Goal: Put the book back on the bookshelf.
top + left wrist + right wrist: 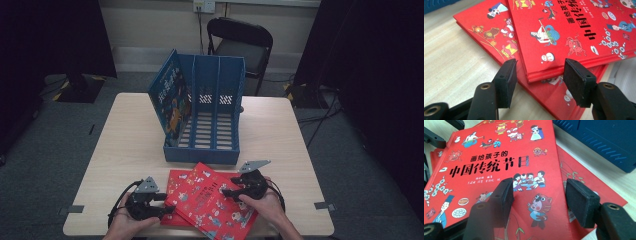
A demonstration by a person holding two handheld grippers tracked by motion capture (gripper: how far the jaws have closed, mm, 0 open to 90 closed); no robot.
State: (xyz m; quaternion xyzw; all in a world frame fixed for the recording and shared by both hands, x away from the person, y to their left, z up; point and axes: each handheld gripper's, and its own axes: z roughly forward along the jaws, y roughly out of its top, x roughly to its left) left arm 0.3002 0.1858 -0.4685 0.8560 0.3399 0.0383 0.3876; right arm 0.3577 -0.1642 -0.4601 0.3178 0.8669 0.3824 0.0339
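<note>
In the high view, two red hardcover picture books lie stacked at the near edge of the pale wooden desk (pixel 125 130), the upper red book (pixel 215 200) turned askew across the lower red book (pixel 172 187), both just in front of a blue plastic three-slot file rack (pixel 210 117) that holds a blue picture book (pixel 170 100) upright in its left slot. The left gripper (pixel 167 204) rests at the left edge of the stack, held in a hand at the desk's near edge, and the right gripper (pixel 226 192) sits over the upper book's cover, well apart from the left one. A black folding chair (pixel 242 45) stands beyond the desk. In the left gripper view, the black fingers (pixel 507 80) stand open, spread to either side of the upper book's near corner (pixel 544 75), which juts out over the lower book (pixel 489 32); whether the pads touch it cannot be told. In the right gripper view, the fingers (pixel 504 195) are likewise open, hovering above the upper book's illustrated cover (pixel 494 157), gripping nothing, with the lower book (pixel 584 175) showing beneath and the blue rack (pixel 604 140) at the upper right.
</note>
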